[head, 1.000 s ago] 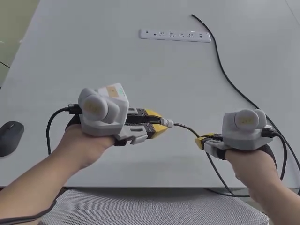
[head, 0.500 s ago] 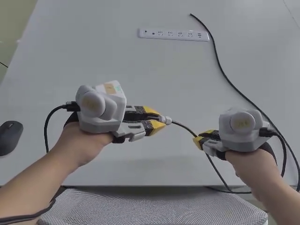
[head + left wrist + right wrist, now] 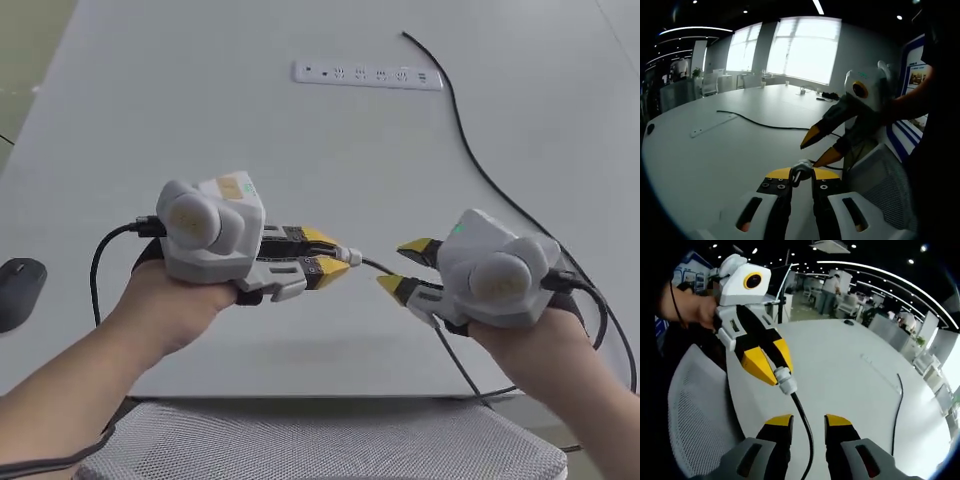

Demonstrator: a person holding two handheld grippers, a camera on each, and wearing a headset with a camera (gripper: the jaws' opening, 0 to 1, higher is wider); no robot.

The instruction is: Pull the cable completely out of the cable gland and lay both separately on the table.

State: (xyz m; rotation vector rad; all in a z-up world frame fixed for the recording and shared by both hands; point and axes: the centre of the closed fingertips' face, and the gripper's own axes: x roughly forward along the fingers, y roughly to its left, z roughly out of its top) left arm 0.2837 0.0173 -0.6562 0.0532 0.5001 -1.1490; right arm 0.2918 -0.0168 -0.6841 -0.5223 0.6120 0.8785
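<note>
1. Left gripper: light-grey housing w/ a round dome at the rear; a tan sticker is seen on top.
2. Right gripper: same grey housing; a small green light is seen on it.
3. Jaws of both: black w/ yellow tips; small screws are set in the black part.
4. A black lead is plugged into the rear of each housing.

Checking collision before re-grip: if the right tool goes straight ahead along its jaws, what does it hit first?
Probably the cable gland, clamped in the left tool dead ahead. The cable runs between the jaws of the open right tool. Depth is unclear.
</note>
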